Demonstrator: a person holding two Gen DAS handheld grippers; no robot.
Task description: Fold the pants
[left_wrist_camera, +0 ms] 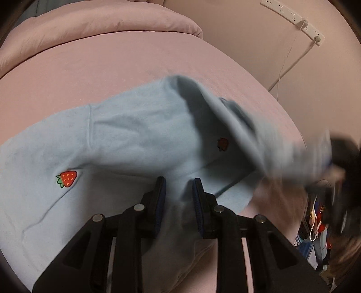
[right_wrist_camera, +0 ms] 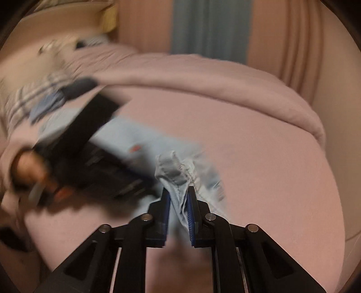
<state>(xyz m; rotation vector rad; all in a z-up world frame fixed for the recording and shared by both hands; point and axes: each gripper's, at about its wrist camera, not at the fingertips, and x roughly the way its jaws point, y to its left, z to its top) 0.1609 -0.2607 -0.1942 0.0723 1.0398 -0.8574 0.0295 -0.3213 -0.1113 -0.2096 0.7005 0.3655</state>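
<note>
Pink sheeting covers the bed, which fills both views and carries everything else. A rolled pink duvet lies along the far edge of the mattress, and behind it in the right wrist view hang pinkish curtains with a grey-blue strip between them. At the blurred left of that view a checked cloth lies heaped near the bed's edge. On the wall beyond the bed in the left wrist view a white power strip is mounted, with a thin white cable trailing down from it.

The light blue pants lie spread across the sheet, one part lifted and folded over toward the right, blurred there. A red strawberry patch shows on the flat cloth at left, and a second, darker patch sits near the fold.

The left tongs are partly closed, with blue cloth bunched between the pads; whether they pinch it firmly I cannot tell. The right tongs are clamped on a gathered hem of the pants, holding it raised off the bed. The left tool crosses the right wrist view as a dark blur, hiding part of the garment
</note>
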